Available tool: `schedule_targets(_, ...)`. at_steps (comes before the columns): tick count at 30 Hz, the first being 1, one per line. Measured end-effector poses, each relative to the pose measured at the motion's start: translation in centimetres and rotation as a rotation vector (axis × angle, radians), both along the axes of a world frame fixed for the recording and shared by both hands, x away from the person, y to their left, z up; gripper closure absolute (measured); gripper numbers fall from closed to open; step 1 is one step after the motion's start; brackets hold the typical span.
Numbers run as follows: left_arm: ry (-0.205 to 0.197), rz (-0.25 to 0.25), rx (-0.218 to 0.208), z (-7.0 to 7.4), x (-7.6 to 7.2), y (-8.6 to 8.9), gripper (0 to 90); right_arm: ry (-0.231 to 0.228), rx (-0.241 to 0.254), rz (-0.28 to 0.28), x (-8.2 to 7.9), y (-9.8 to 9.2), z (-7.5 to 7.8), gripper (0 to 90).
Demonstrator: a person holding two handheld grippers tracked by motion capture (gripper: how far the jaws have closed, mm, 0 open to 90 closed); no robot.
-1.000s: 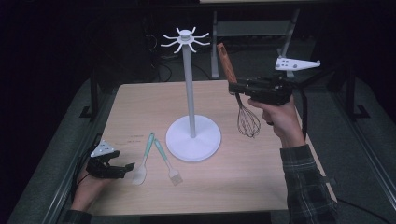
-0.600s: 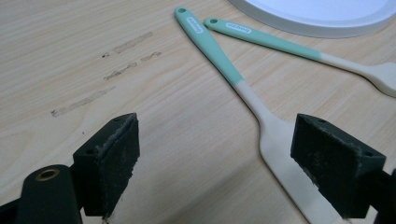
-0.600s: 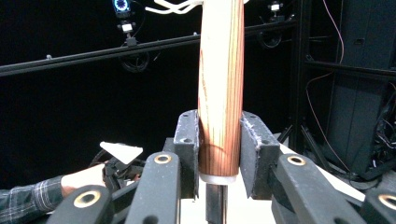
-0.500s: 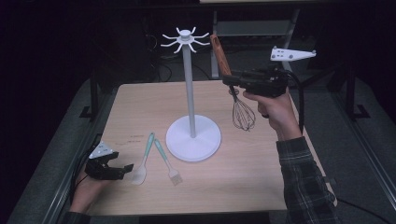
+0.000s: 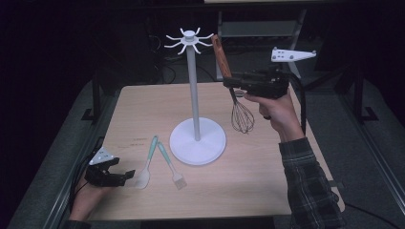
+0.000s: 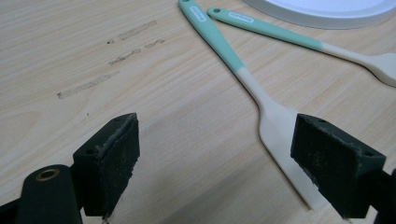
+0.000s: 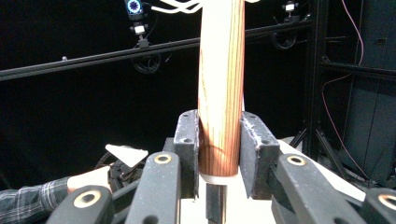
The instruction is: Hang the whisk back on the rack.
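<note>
So the right claw [image 5: 230,82] has its jaws clamped on the wooden handle of a whisk [image 5: 237,102], gripping low on the handle near where the wire starts, so the wire head hangs below the claw and most of the handle sticks up above it, tilted toward the hook crown of the white rack [image 5: 190,39]. In the right gripper view the handle [image 7: 221,88] sits snug between both pads, with the rack's hooks just past its top end. Looks to me like the whisk is meant to get hung on one of those hooks, and that's where it could get messy: I can't see a loop or hole at the handle end, so if it's lined up by guesswork the handle could just bump a hook and shove the whole rack, which is tall and thin on a round base [image 5: 197,141], so it might wobble or tip. The long handle could also pivot between the pads if the tip catches. Meanwhile the left claw [image 5: 113,175] is parked low on the table [image 5: 267,191] with jaws wide and nothing held; a teal spatula [image 6: 243,79] lies right by its one pad and a teal brush [image 5: 169,162] just beyond.
</note>
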State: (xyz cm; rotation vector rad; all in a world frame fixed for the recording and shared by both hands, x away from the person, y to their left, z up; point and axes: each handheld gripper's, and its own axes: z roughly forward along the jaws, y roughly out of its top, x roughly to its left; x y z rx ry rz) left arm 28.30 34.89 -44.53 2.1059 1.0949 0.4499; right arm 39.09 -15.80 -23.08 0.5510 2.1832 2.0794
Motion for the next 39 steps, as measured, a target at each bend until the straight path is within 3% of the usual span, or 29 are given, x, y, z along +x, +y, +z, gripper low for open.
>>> schedule_targets(21,0.002,-0.007,0.002,0.0,-0.2,-0.2,15.3,0.021,-0.031,0.036,1.6,2.1,0.1,70.4)
schedule_targets(26,0.005,-0.005,0.000,-0.1,-0.2,-0.2,15.3,0.013,-0.031,0.023,1.5,2.1,0.0,70.0)
schedule_targets(30,0.001,-0.009,0.002,0.0,-0.2,-0.2,15.3,0.008,-0.100,-0.010,1.5,2.8,-0.4,69.4)
schedule_targets(39,0.005,-0.006,0.000,0.0,-0.2,-0.1,15.3,-0.007,-0.095,-0.001,1.5,2.8,-0.6,70.6)
